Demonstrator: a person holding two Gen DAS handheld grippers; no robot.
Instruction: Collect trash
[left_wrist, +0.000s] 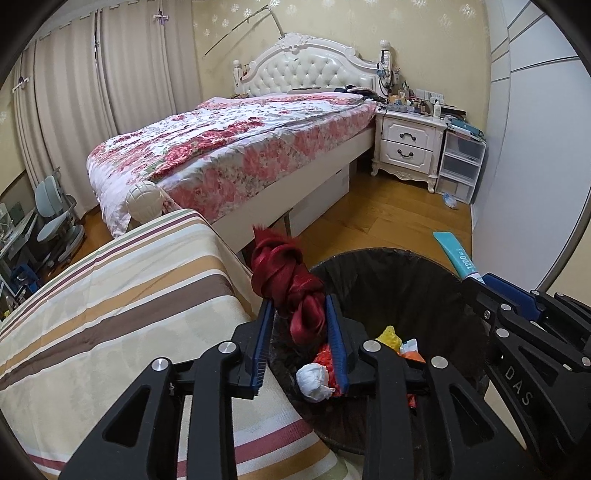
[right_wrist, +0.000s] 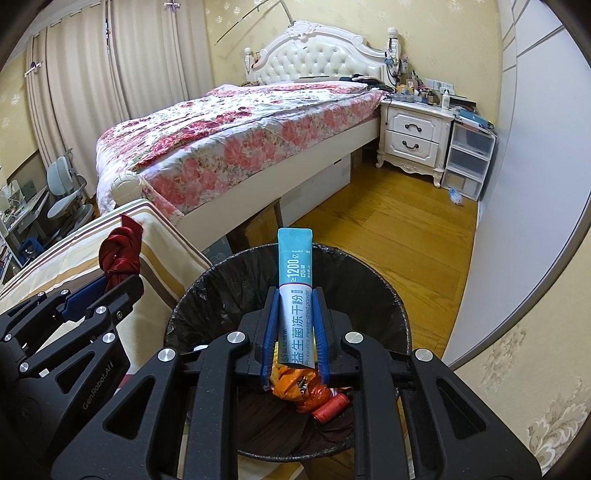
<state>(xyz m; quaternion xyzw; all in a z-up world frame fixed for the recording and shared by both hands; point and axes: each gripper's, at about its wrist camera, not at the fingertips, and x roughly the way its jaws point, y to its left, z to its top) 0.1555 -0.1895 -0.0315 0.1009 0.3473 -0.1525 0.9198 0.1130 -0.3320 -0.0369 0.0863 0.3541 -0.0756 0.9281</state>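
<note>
Bin (right_wrist: 373, 273) stood near, centre, on the floor (right_wrist: 399, 229); scraps (right_wrist: 306, 387) lay in it. Striped bedding (left_wrist: 110, 314) lay left of the bin, a bed (left_wrist: 240, 147) beyond it. Nightstand (left_wrist: 408, 146) stood far right of the bed, drawer unit (left_wrist: 461, 166) to its right. Chair (left_wrist: 55, 218) stood far left.

Waste bin (right_wrist: 207, 295): mouth open from above, black liner clear along the far wall; orange and white scraps (right_wrist: 306, 387) cover the bottom. Left side: blocked by striped bedding (left_wrist: 110, 314) pressed against the bin rim, floral bed (left_wrist: 229, 147) behind it. Right and far side: bare wooden floor (right_wrist: 388, 236) gives free passage to the nightstand (right_wrist: 417, 140), bounded by the wall (right_wrist: 524, 184).
</note>
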